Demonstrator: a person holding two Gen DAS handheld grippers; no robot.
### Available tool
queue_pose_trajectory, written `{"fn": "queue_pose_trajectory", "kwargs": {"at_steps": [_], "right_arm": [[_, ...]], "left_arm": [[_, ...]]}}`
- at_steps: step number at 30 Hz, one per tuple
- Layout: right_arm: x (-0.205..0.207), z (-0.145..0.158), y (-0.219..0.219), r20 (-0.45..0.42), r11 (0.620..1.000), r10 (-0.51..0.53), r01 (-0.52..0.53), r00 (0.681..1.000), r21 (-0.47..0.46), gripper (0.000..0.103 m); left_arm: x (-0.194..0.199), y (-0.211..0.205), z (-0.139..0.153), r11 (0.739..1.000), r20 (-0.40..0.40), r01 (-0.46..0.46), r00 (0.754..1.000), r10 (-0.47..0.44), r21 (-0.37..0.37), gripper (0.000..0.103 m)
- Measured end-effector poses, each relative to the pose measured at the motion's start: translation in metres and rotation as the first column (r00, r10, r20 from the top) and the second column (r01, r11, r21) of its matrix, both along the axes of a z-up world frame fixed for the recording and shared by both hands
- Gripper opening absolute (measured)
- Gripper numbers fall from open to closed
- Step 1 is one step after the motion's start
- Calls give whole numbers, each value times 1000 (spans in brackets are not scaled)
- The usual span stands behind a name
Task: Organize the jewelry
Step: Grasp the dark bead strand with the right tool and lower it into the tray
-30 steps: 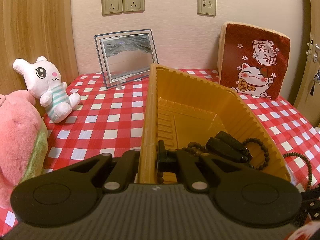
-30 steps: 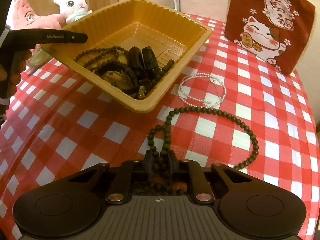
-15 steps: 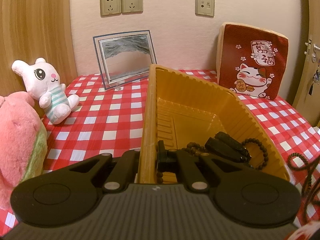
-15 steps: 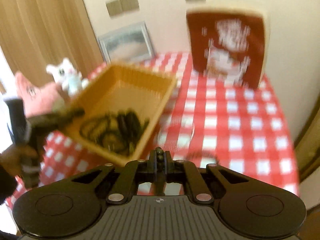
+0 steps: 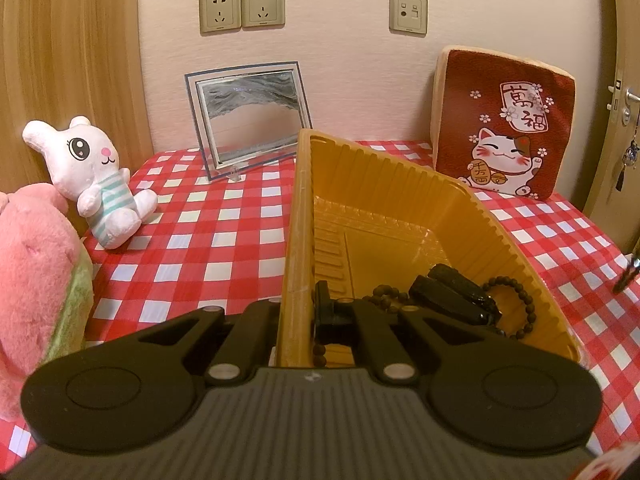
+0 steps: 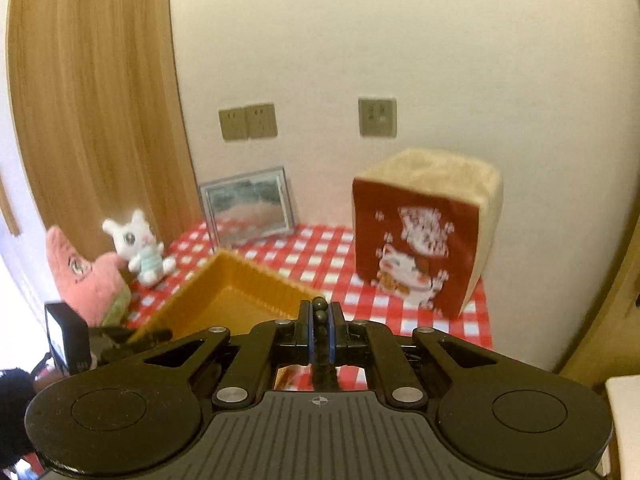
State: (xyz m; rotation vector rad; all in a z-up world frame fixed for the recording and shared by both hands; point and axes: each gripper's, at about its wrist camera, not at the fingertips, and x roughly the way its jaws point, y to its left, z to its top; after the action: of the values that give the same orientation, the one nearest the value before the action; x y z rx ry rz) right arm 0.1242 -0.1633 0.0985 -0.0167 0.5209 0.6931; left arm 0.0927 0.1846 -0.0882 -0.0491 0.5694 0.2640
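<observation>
Jaws: left gripper (image 5: 298,312) clamped on yellow tray (image 5: 400,184) rim | right gripper (image 6: 320,316) pinching dark bead necklace (image 6: 320,310), held high above checkered table (image 6: 320,248) | more beads (image 5: 516,304) in tray

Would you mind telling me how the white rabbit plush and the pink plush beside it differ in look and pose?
The white rabbit plush is smaller, wears a teal-striped top and sits upright showing its face. The pink plush is much bulkier, with a green band along its edge, and in the left wrist view it is cut off by the frame. The rabbit is wholly in view. Both are soft toys resting at the left of the red checked tablecloth.
</observation>
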Motion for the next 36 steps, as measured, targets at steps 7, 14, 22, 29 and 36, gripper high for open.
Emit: {"fn": "queue_pose_trajectory", "kwargs": {"at_steps": [7, 14, 22, 29, 36], "right_arm": [[5, 27, 9, 16, 999, 32, -33, 999, 19, 6], [10, 40, 40, 20, 992, 113, -114, 993, 62, 6], [28, 33, 96, -15, 970, 202, -198, 979, 139, 6], [41, 8, 154, -80, 956, 258, -242, 963, 166, 6], [54, -31, 194, -162, 956, 274, -250, 948, 154, 6]], "left_arm": [[0, 0, 0, 1000, -1, -1, 1000, 1, -5, 3], [0, 1, 0, 1000, 0, -4, 1000, 4, -9, 3], [1, 1, 0, 1000, 0, -3, 1000, 3, -12, 3], [0, 0, -1, 1000, -1, -1, 1000, 1, -14, 4], [0, 0, -1, 1000, 0, -2, 1000, 2, -18, 4]]}}
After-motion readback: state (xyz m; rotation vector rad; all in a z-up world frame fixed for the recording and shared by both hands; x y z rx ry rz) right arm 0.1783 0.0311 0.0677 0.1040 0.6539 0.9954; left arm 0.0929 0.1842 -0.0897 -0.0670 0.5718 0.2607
